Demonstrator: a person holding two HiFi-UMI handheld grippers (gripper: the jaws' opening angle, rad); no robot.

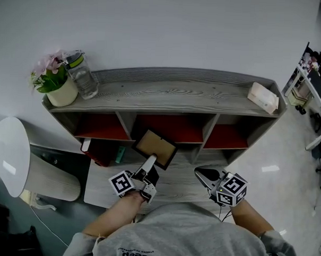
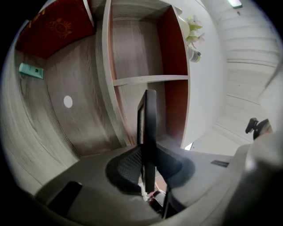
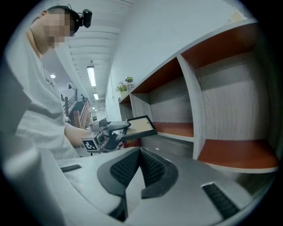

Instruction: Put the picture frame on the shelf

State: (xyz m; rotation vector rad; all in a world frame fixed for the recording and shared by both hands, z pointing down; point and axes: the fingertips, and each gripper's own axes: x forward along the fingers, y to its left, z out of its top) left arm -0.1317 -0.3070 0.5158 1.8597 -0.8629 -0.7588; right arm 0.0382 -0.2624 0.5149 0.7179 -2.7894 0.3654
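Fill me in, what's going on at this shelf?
A person is working with handheld tongs in each hand. The left tongs are clamped on the edge of a picture frame, holding it in the air in front of the middle compartment of the wooden shelf. The frame is not yet set down. The right tongs are shut and empty, off to the right of the frame.

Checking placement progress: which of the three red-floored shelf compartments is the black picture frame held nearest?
The middle red-floored compartment: the black-rimmed picture frame, gripped by the left tongs, overlaps its front edge; the left compartment and right compartment lie aside.
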